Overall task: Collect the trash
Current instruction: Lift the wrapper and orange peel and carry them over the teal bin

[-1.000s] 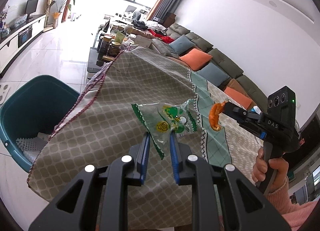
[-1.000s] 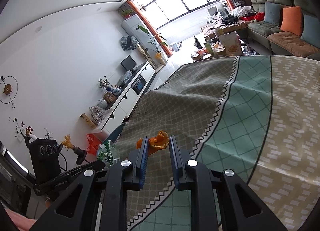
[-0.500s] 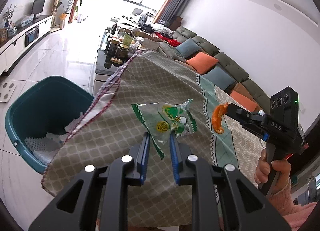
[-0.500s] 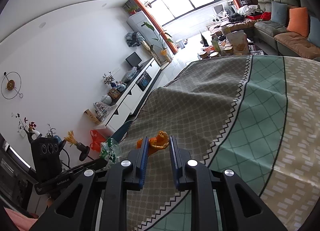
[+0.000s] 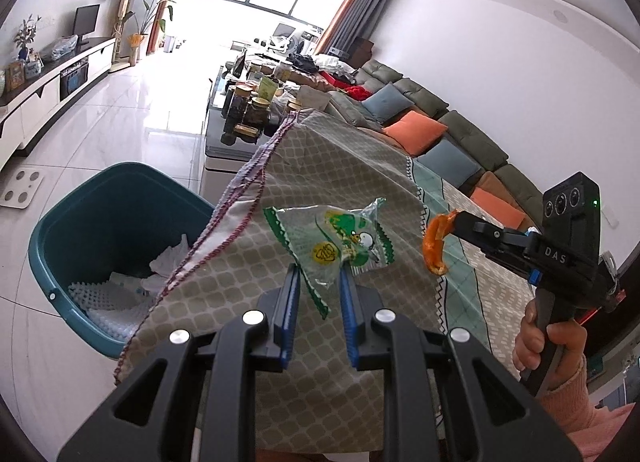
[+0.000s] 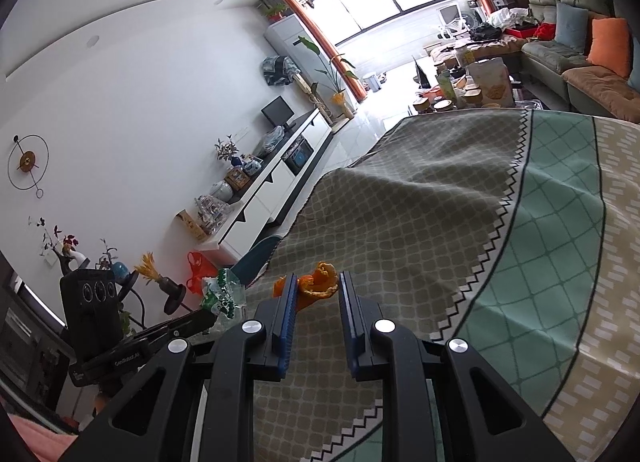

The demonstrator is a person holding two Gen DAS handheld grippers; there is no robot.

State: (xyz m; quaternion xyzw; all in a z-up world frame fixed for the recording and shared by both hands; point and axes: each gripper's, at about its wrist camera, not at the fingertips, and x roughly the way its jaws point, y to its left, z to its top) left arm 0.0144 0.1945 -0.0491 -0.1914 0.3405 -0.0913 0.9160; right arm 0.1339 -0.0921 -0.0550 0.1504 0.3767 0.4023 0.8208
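Note:
My left gripper [image 5: 320,276] is shut on a crumpled green snack wrapper [image 5: 332,240], holding it above the left edge of the cloth-covered table [image 5: 320,165]. To its right, my right gripper [image 5: 454,221] is shut on a curled orange peel [image 5: 434,248], and a hand holds its handle. In the right wrist view the orange peel [image 6: 322,284] sits pinched between the blue pads of the right gripper [image 6: 318,278]. The left gripper [image 6: 210,314] with the wrapper [image 6: 220,294] shows at the lower left. A teal bin [image 5: 80,221] stands on the floor below the table's left edge, with white foam and paper inside.
A low coffee table [image 5: 240,129] crowded with jars stands beyond the bin. A long sofa [image 5: 440,133] with orange and blue cushions runs along the right wall. A white TV cabinet [image 6: 276,181] lines the far wall, and a white scale [image 5: 22,187] lies on the tiled floor.
Both grippers have drifted toward the table's left edge with their items still held. In the left wrist view the teal bin has come further into sight.

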